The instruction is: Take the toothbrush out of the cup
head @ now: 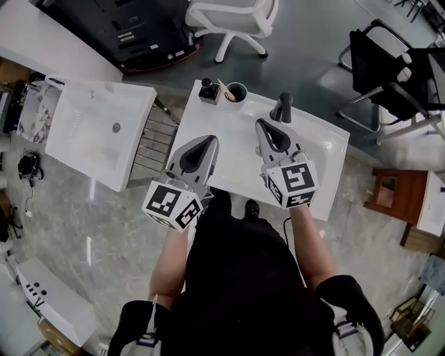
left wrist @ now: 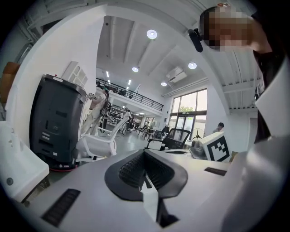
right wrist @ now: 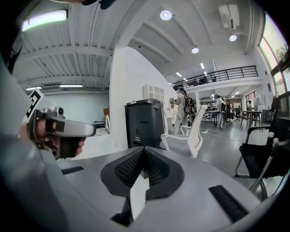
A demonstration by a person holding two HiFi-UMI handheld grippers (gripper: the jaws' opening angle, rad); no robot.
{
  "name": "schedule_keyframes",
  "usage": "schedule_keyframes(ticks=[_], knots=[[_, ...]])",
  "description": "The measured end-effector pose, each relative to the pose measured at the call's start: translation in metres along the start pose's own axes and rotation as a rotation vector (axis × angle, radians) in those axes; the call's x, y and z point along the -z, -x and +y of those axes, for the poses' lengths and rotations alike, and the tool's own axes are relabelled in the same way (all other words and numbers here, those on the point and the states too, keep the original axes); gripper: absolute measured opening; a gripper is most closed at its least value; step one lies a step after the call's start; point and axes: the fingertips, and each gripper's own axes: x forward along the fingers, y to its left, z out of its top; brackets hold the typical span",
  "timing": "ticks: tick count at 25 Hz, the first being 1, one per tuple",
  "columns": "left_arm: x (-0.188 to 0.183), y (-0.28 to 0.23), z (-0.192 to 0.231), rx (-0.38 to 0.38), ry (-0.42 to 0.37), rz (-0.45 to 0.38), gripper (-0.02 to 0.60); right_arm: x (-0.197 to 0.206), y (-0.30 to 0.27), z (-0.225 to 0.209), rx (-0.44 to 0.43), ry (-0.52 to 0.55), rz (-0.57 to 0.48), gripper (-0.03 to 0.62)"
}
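A dark cup [head: 236,92] stands at the far edge of the white washbasin counter [head: 327,149], with a toothbrush [head: 224,88] leaning out of it to the left. Both grippers hover over the near part of the counter, well short of the cup. My left gripper [head: 211,141] points toward the cup from the lower left, its jaws shut and empty. My right gripper [head: 261,124] sits beside it on the right, also shut with nothing held. In the left gripper view [left wrist: 145,168] and the right gripper view [right wrist: 144,166] the pads meet; cup and toothbrush are hidden there.
A black faucet [head: 284,107] rises just ahead of the right gripper. A small black bottle [head: 207,90] stands left of the cup. A second white basin [head: 104,132] and a wire rack [head: 154,144] lie to the left. Chairs [head: 233,19] and a black machine [head: 142,28] stand beyond.
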Motion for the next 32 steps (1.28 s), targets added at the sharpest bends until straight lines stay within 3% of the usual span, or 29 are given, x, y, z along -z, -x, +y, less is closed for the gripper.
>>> schedule_keyframes(ticks=[7, 12, 15, 20, 32], knots=[[-0.010, -0.024, 0.042, 0.082, 0.016, 0.037, 0.014, 0.020, -0.059, 0.007, -0.023, -0.037, 0.043, 0.031], [-0.006, -0.040, 0.067, 0.128, 0.029, 0.079, 0.014, 0.037, -0.094, 0.001, 0.028, -0.053, 0.068, 0.039], [-0.004, -0.049, 0.079, 0.152, 0.031, 0.103, 0.014, 0.050, -0.113, -0.001, 0.047, -0.048, 0.103, 0.097], [0.000, -0.061, 0.092, 0.193, 0.044, 0.131, 0.014, 0.064, -0.135, -0.004, 0.067, -0.060, 0.139, 0.135], [0.009, -0.069, 0.120, 0.217, 0.062, 0.170, 0.014, 0.089, -0.180, -0.010, 0.101, -0.037, 0.208, 0.141]])
